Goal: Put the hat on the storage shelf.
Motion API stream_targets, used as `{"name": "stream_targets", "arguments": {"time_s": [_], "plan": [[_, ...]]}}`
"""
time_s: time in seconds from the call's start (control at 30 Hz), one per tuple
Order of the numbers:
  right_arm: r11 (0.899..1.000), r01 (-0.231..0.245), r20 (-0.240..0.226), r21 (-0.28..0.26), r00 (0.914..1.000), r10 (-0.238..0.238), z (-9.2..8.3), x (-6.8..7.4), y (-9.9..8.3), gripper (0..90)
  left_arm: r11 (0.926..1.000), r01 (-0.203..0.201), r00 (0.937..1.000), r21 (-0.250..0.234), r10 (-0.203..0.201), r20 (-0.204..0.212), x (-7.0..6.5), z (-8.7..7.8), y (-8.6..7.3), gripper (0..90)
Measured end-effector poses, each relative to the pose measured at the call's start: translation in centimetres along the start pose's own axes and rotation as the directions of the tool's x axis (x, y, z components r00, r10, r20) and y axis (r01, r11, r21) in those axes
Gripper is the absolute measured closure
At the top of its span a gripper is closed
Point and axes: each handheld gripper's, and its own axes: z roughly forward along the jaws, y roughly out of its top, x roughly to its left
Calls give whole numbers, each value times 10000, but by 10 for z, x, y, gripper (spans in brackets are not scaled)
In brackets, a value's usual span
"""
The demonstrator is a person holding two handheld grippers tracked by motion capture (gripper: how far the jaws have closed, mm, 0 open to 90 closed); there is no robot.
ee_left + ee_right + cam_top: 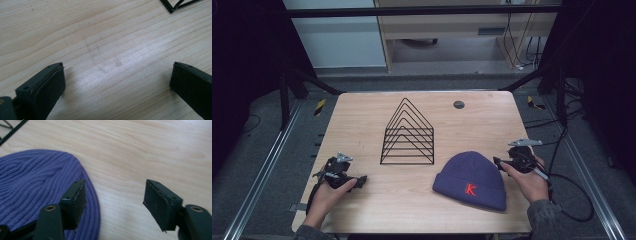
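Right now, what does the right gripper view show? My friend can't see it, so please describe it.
A purple ribbed knit beanie lies on a light wooden table, at the left. The right gripper has its two black jaws wide open, one over the beanie's edge, the other over bare wood. A black wire rack's corner shows at top left.

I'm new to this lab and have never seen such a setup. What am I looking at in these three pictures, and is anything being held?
A person sits at a wooden table, holding a hand-operated two-jaw tool in each hand. The high view looks down from above: the left gripper and the right gripper sit near the table's sides. The other two pictures come from cameras riding on those tools, looking along their black jaws. On the table lie a purple knit beanie with a red K, a black wire rack and a small dark disc. Both grippers are open and hold nothing; the right one is beside the beanie's edge.
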Motion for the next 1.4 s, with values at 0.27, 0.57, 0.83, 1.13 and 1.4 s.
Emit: {"name": "stream_targets", "arguments": {"time_s": [0.27,0.57,0.83,1.13,1.4], "plan": [[9932,1051,-623,501,9928,-1019,9,10,31,526,10000,-12,10000,-1,12,11,0,0,0,0],[9928,951,-1158,734,9895,-863,29,20,37,600,9999,-111,9999,-13,111,60,-1,0,0,0],[9922,604,-1467,1094,9882,-440,47,28,33,545,9999,-152,9998,-37,153,88,-2,0,0,0],[9867,698,-1413,1467,9888,-489,59,36,34,502,9999,-160,9998,-25,160,130,-3,1,0,0],[9821,580,-1395,1791,9897,-330,62,35,34,489,9999,-158,9997,-51,158,164,-3,1,1,0]]}}
